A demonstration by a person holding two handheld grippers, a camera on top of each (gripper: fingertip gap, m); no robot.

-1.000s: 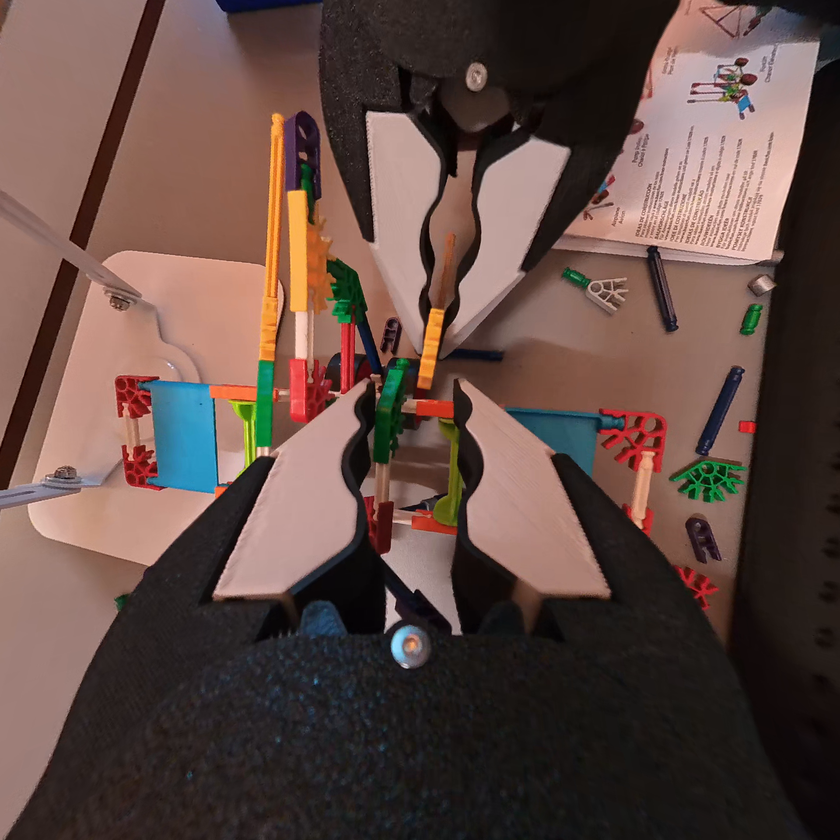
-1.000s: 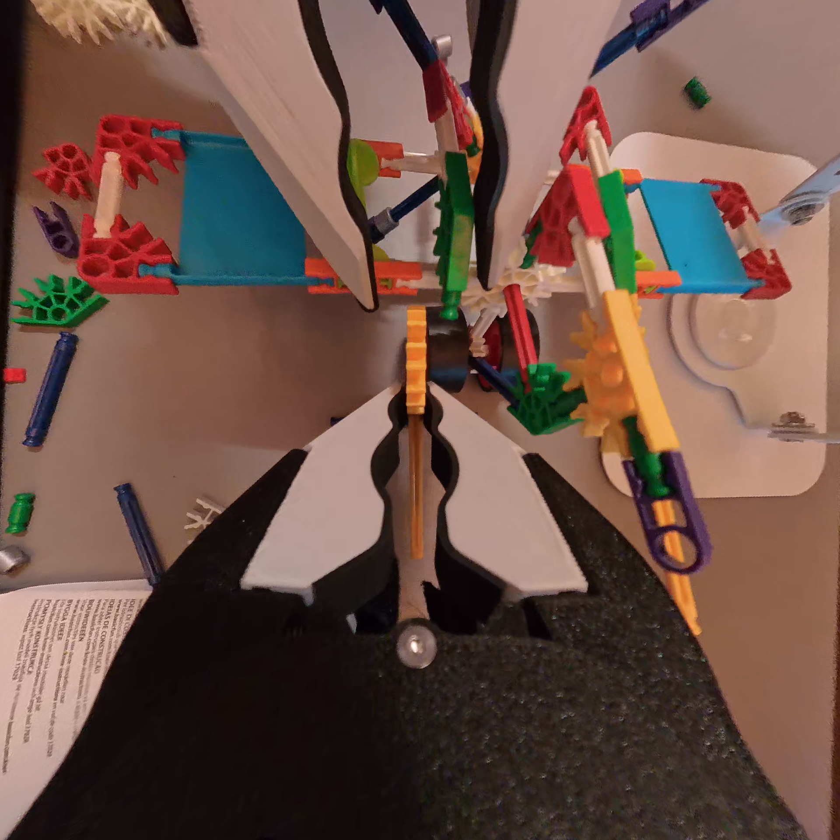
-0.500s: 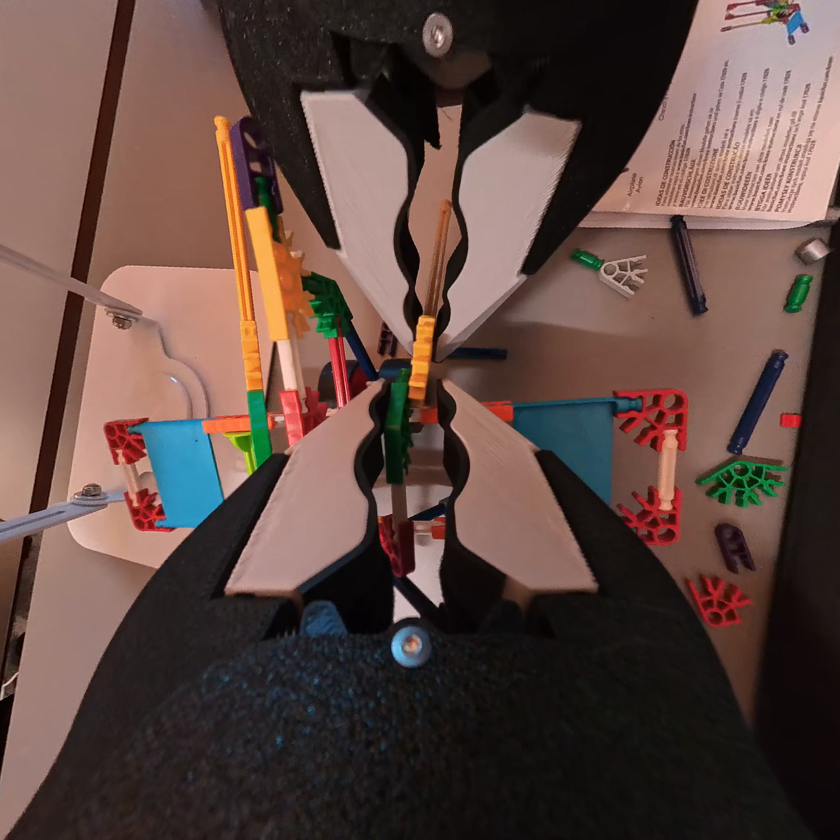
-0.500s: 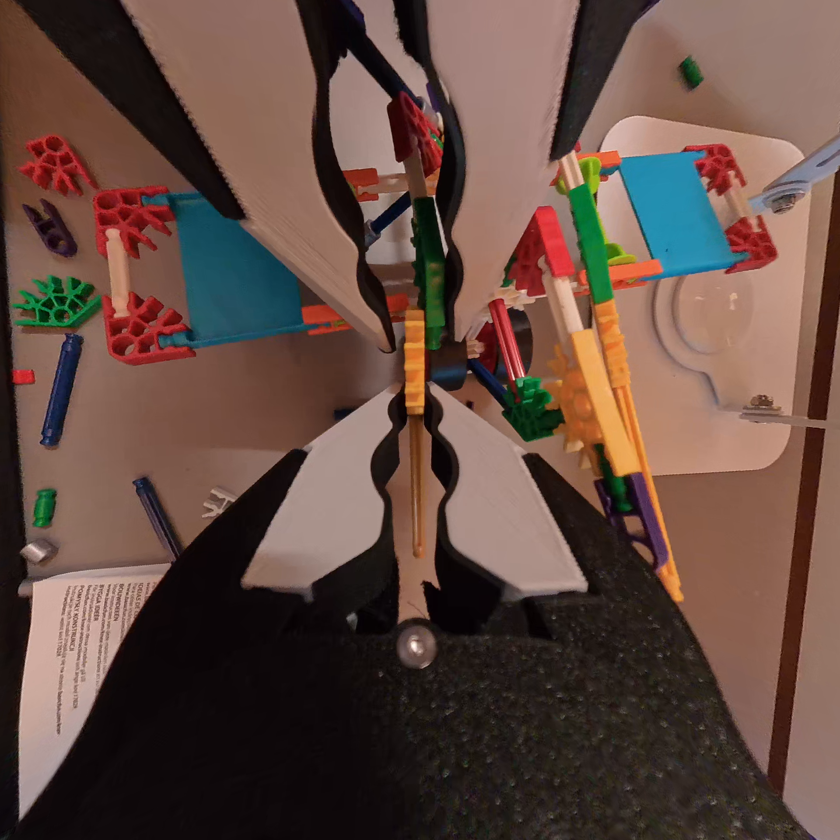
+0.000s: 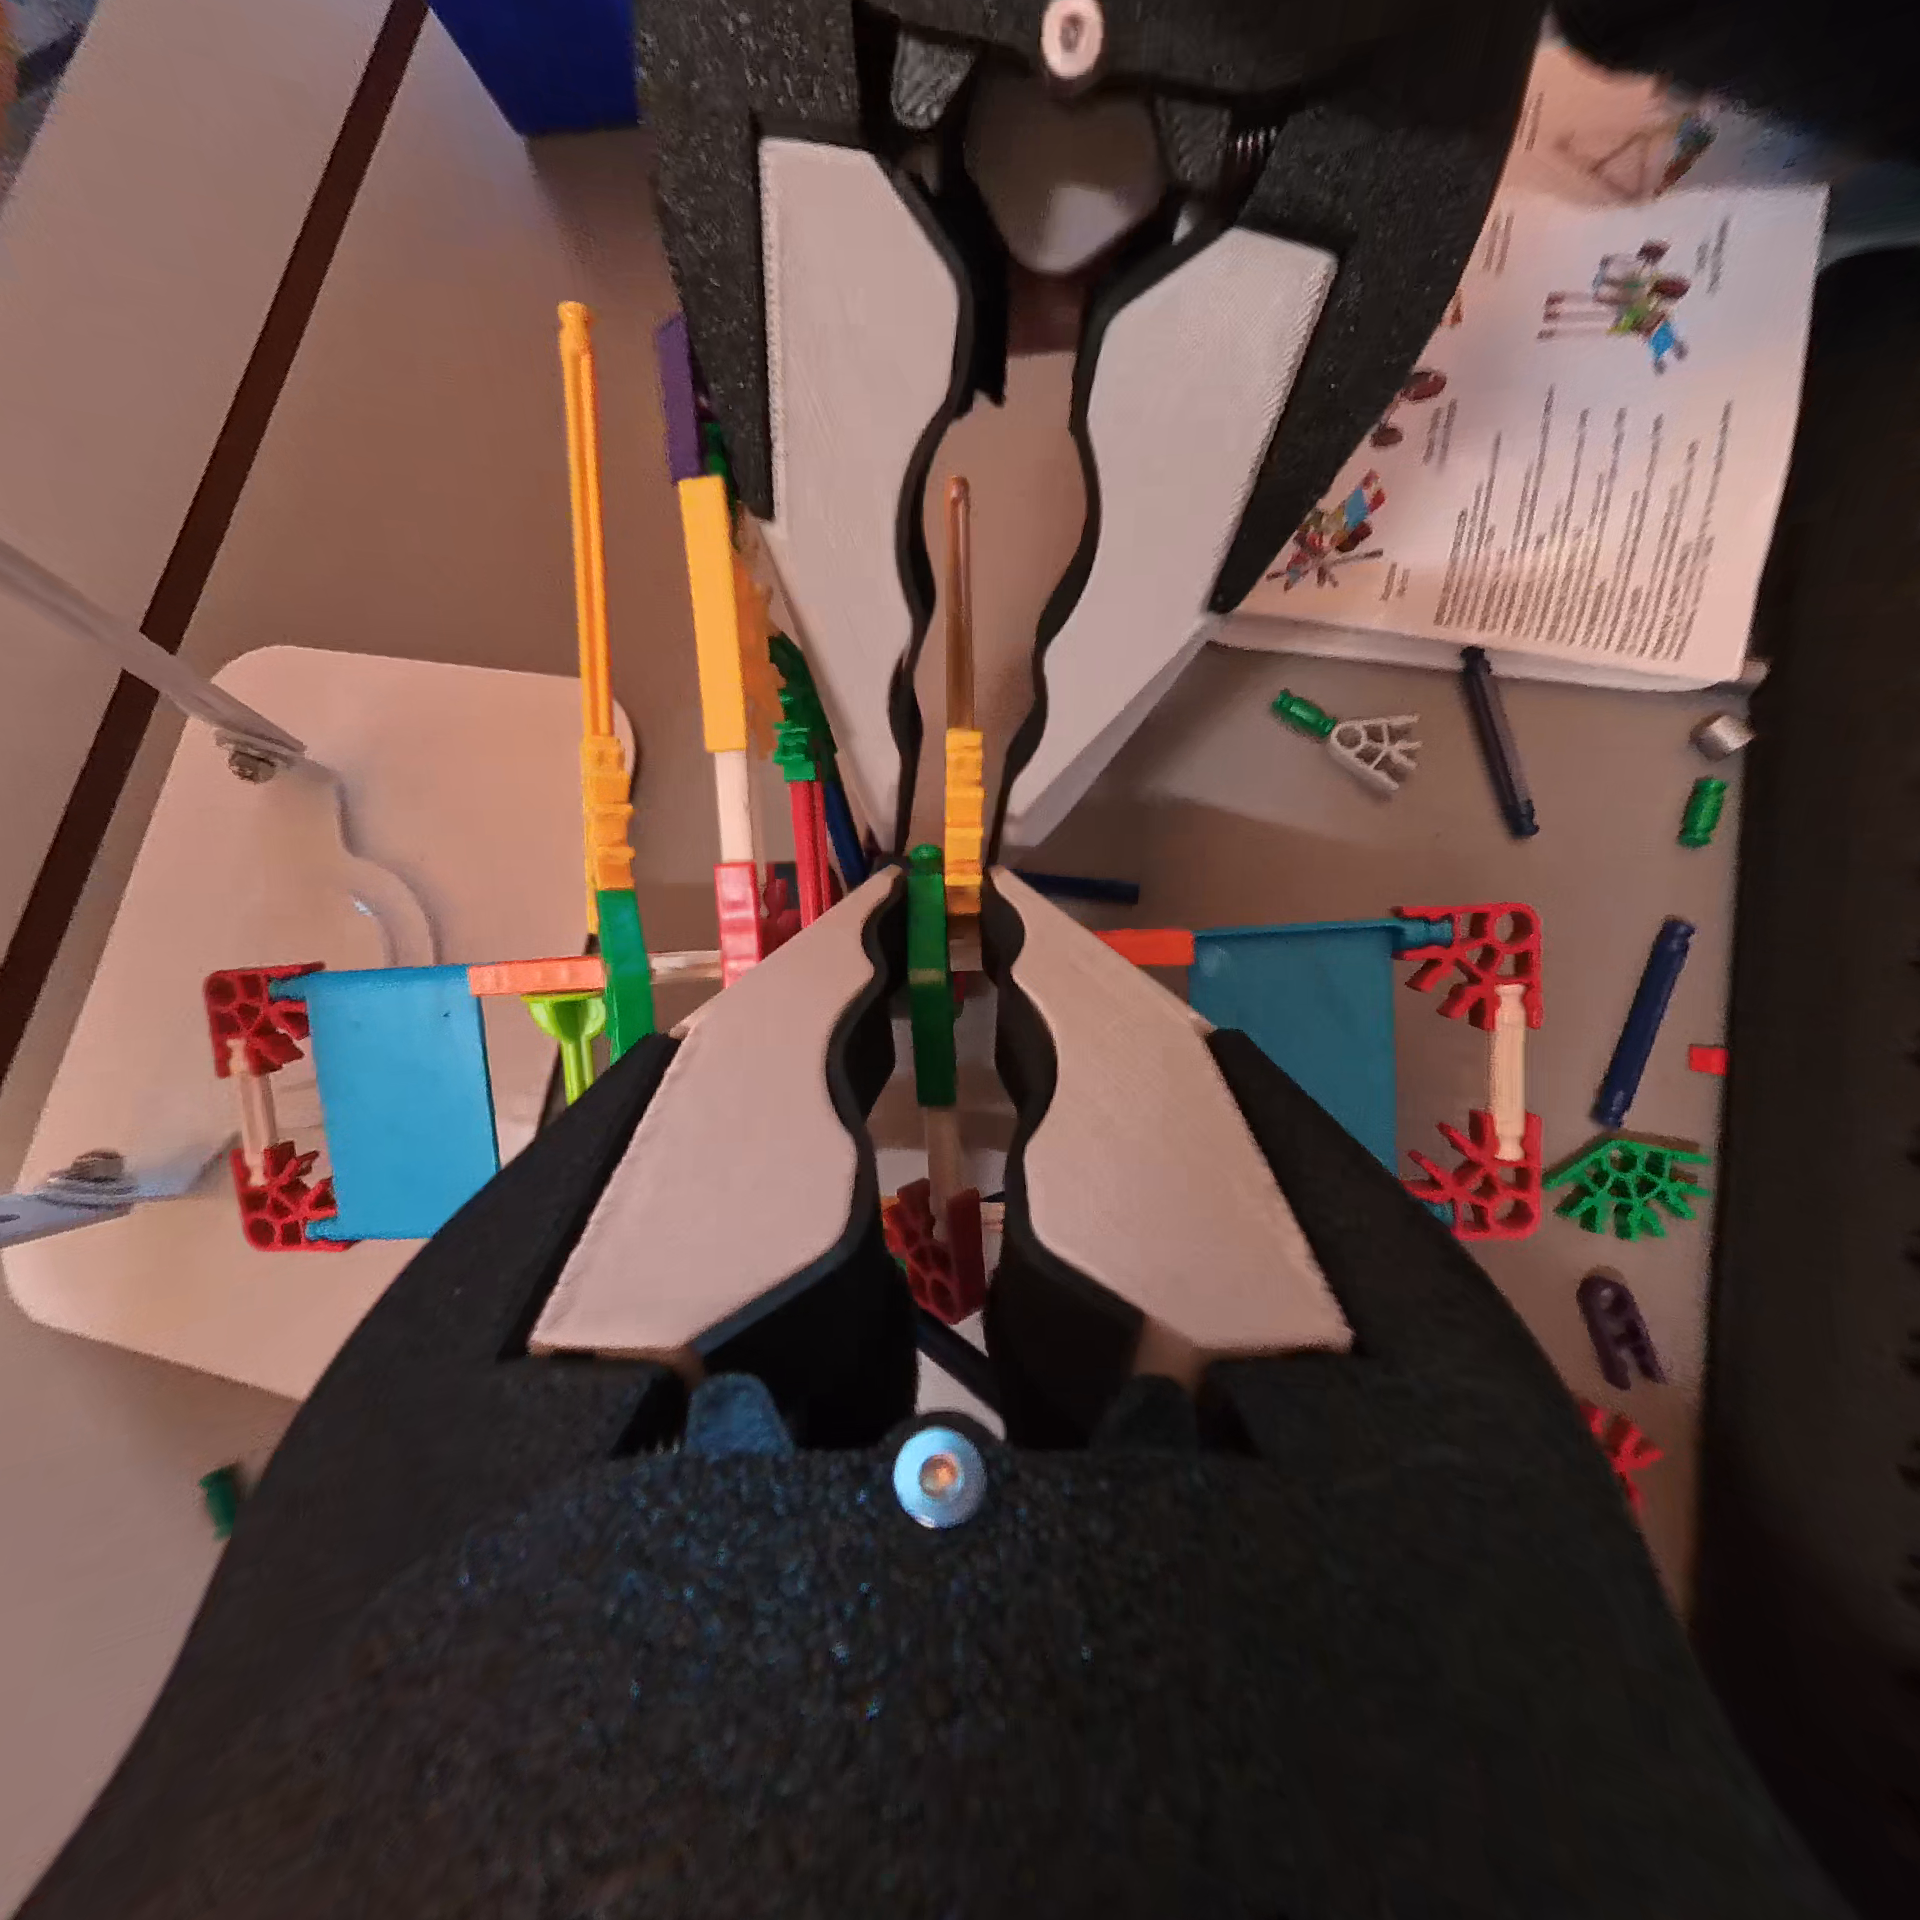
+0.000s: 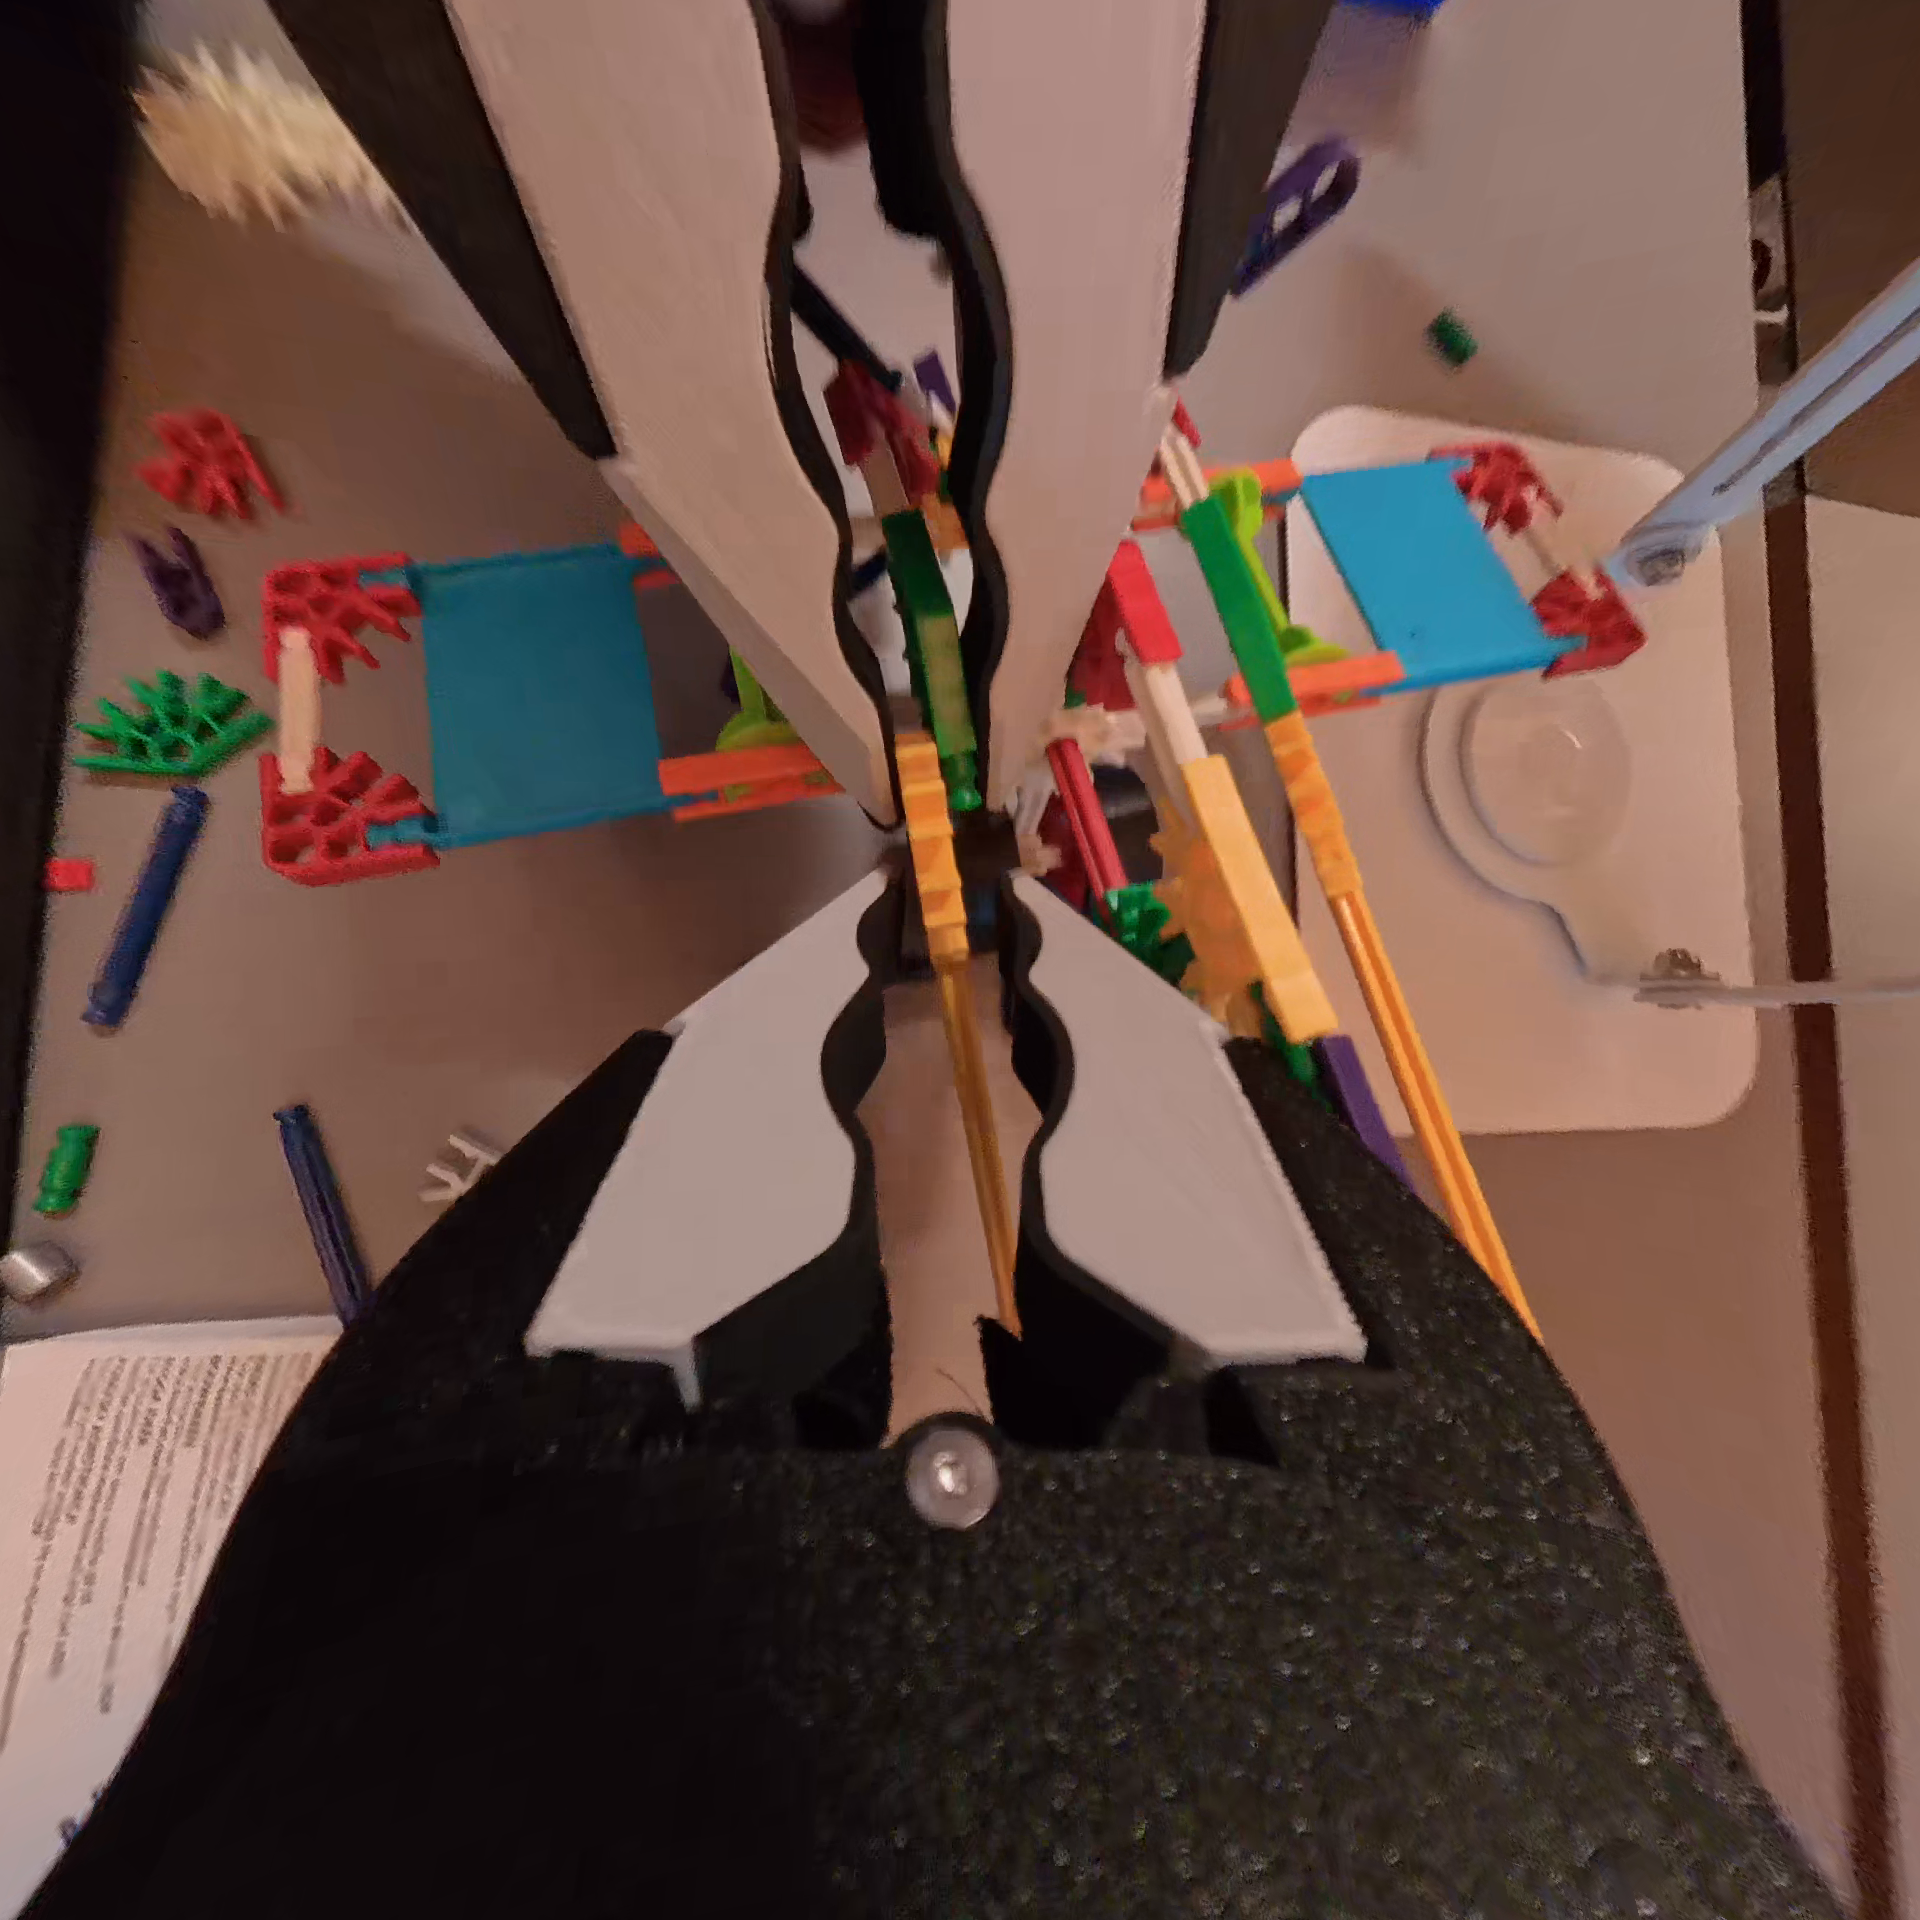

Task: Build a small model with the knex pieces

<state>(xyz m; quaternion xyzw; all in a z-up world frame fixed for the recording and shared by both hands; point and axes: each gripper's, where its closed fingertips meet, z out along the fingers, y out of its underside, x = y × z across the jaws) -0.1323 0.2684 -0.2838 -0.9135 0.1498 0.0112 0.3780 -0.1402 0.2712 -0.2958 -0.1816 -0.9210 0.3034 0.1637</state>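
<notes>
A colourful rod-and-connector toy model [image 5: 400,1096] with blue panels and red corner connectors lies on the tan table. My left gripper [image 5: 943,883] is shut on the model's upright green connector [image 5: 930,997]. My right gripper [image 5: 951,831] faces it tip to tip, shut on an orange rod [image 5: 958,603] with a yellow-orange connector [image 5: 964,800] at its end. That connector sits right beside the green one's top, touching or nearly so. In the right wrist view my right gripper [image 6: 948,883] clamps the orange connector [image 6: 935,862] and rod [image 6: 982,1143], opposite the left gripper [image 6: 940,800] on the green connector [image 6: 935,644].
A white plate [image 5: 156,935] with metal arms lies under the model's left end. An instruction sheet [image 5: 1558,416] lies at the far right. Loose pieces are scattered right: blue rods [image 5: 1647,1023], a green fan connector [image 5: 1626,1184], a purple clip [image 5: 1616,1330]. A dark edge borders the right. The grippers are tip to tip, or close to it.
My left gripper has closed in on the green connector. The right gripper has brought its orange connector closer, from just beyond the green connector to right beside it. The view has shifted slightly.
</notes>
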